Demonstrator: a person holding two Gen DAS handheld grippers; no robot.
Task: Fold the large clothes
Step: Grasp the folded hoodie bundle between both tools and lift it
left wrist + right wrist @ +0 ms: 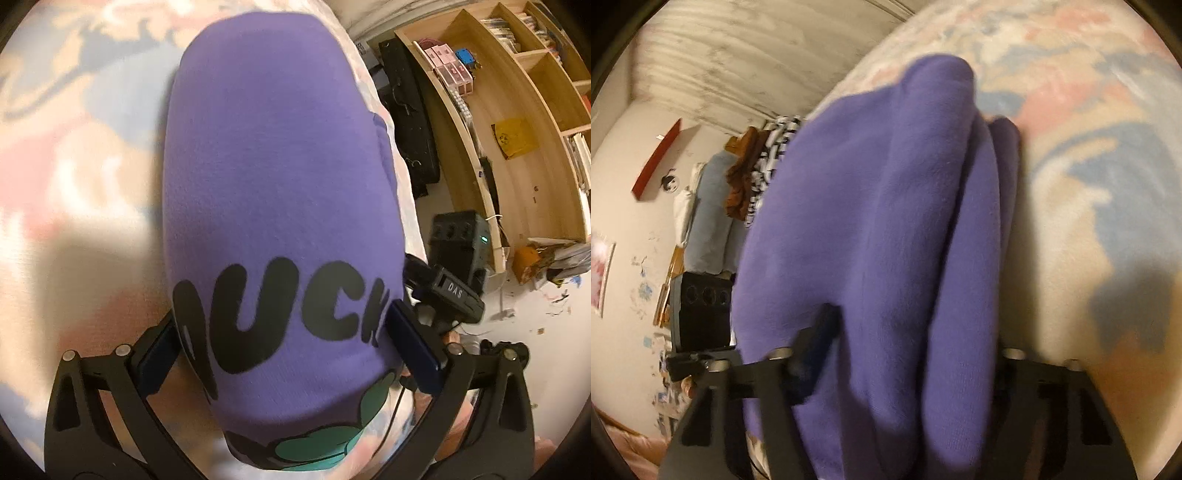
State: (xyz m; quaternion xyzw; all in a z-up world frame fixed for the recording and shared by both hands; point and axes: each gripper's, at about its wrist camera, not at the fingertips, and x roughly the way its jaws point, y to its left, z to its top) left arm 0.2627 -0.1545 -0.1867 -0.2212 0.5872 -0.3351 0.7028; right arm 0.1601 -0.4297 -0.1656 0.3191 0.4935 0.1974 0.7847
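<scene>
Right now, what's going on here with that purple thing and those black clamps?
A person is folding a purple sweatshirt on a pastel patterned blanket, with a hand-held clamp tool in each hand. The left gripper straddles the end with the black lettering, its pads apart at the cloth's sides. The right gripper has the bunched folds between its fingers. Whether either is actually pinching the fabric is hard to tell. Wooden shelves stand beside the bed.
</scene>
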